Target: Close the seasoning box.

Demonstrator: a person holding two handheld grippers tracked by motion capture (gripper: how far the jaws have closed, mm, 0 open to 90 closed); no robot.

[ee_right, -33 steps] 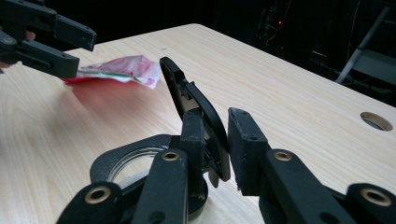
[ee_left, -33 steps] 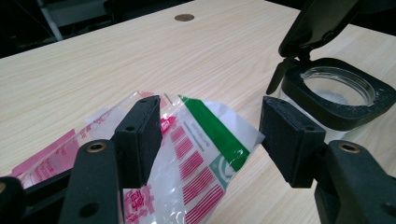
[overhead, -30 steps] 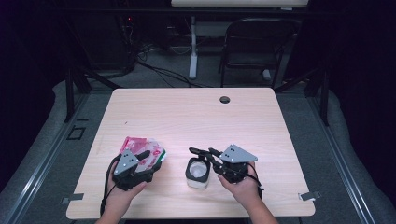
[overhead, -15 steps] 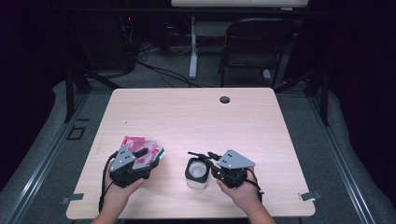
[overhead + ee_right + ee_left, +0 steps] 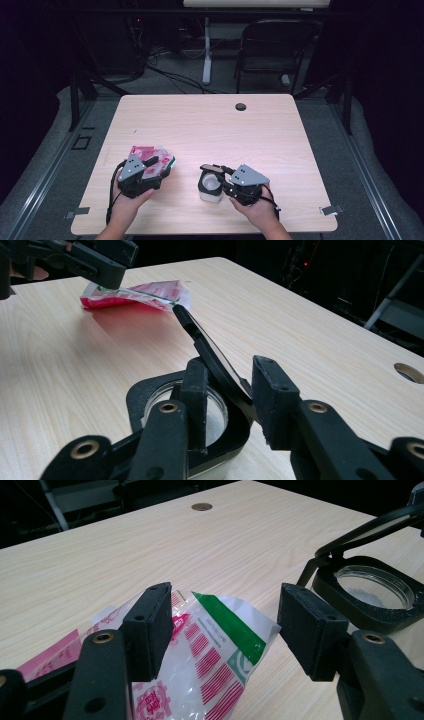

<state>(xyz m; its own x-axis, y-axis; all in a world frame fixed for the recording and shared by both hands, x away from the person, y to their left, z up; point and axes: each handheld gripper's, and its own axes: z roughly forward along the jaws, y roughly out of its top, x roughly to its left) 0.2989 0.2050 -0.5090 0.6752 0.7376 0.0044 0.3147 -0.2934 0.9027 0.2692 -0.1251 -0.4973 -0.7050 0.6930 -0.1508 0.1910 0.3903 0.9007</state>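
Observation:
A pink, white and green plastic packet [image 5: 150, 154] lies flat on the table at the near left. My left gripper [image 5: 159, 169] hovers just over it, open, with its jaws wide apart above the packet [image 5: 220, 635]. To the right stands a small white container [image 5: 210, 189] with a black rim [image 5: 372, 592] and a hinged black lid [image 5: 210, 168] raised up. My right gripper [image 5: 223, 176] is shut on that lid [image 5: 200, 340], whose thin flap runs between the two jaws [image 5: 227, 390]. The container's glassy inside [image 5: 150, 410] looks empty.
The wooden table [image 5: 210, 125] has a round cable hole [image 5: 241, 106] at its far edge. A black chair [image 5: 272, 50] and cables sit on the floor behind it. Both hands rest near the table's front edge.
Both grippers have drifted slightly toward the near edge. The lid's tip has dropped a little. Packet and container stay in place.

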